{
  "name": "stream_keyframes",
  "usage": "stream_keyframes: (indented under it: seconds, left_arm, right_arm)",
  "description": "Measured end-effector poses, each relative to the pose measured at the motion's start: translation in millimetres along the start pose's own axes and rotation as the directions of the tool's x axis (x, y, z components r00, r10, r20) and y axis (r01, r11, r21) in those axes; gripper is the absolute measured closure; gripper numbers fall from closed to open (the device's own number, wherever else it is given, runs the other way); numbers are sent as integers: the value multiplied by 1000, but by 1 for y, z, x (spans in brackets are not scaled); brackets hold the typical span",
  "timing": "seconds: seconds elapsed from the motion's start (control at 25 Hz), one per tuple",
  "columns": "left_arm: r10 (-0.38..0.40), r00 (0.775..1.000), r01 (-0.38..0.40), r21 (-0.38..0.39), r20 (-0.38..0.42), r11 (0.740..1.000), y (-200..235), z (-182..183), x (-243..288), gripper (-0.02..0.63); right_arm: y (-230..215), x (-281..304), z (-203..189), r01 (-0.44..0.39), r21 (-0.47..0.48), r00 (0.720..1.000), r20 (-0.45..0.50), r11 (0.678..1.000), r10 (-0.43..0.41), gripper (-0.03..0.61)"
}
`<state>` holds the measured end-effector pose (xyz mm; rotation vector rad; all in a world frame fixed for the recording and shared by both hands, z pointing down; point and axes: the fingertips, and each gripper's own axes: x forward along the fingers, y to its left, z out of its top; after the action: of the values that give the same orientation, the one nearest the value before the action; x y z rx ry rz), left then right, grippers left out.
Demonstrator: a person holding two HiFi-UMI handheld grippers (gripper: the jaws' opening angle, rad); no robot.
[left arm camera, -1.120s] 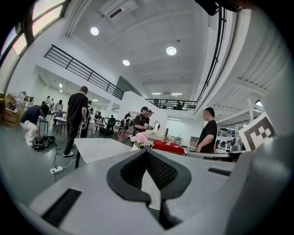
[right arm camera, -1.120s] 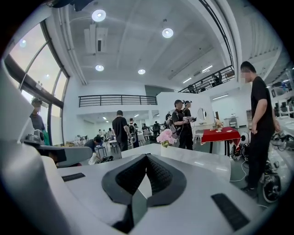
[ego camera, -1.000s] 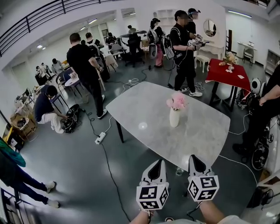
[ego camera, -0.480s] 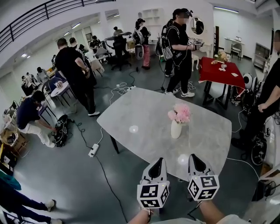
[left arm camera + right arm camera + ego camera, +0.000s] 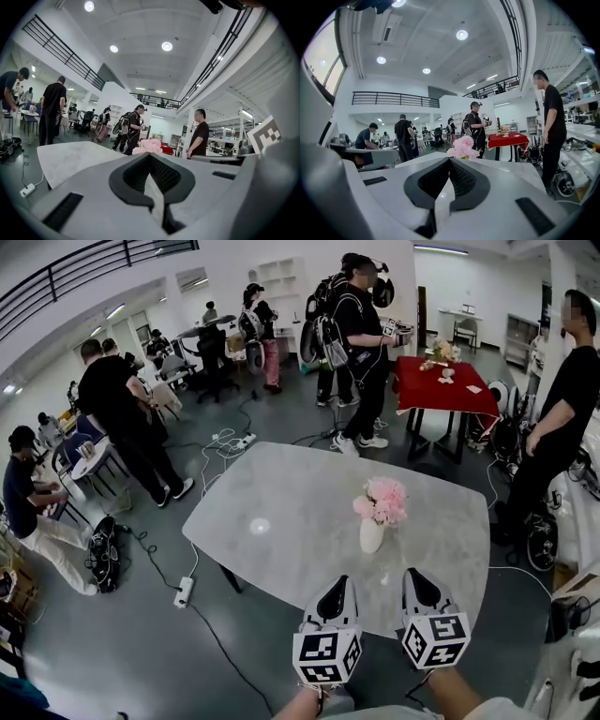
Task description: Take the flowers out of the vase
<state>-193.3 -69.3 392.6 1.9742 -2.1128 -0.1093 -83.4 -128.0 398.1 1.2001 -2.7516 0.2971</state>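
On the right half of the grey marble tabletop [image 5: 281,521] a white vase [image 5: 371,536] stands upright, and the pink flowers [image 5: 382,500] sit in it as one bunch, their blooms crowded just above its mouth. Nothing else stands near the vase.

At the near edge of the tabletop the left gripper [image 5: 335,585] and the right gripper [image 5: 413,576] are held side by side, apart from each other. Both point across the tabletop toward the vase and are well short of it. In the head view the vase lies between the two lines they point along. The left gripper view shows that gripper's jaws pressed together with nothing between them, and the pink blooms small beyond the tips. The right gripper view shows the same: jaws pressed together, nothing pinched, the blooms just above the tips and far off.

Beyond the tabletop a red-covered table [image 5: 441,390] stands with small things on it, too small to tell. A person with a backpack [image 5: 356,343] stands just left of it. A person in black [image 5: 553,418] stands off the right end of the tabletop. Left of the tabletop a white power strip [image 5: 184,592] lies on the grey floor [image 5: 141,643] with its cable trailing, and more people stand and sit farther left
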Motion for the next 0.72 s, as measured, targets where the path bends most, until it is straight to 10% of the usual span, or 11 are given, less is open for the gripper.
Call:
stream_keyframes:
  seconds: [0.72]
  left_arm:
    - [-123, 984, 123, -13, -127, 992, 4, -29, 83, 609]
  right_arm:
    - [-42, 41, -14, 117, 87, 993, -28, 989, -115, 561]
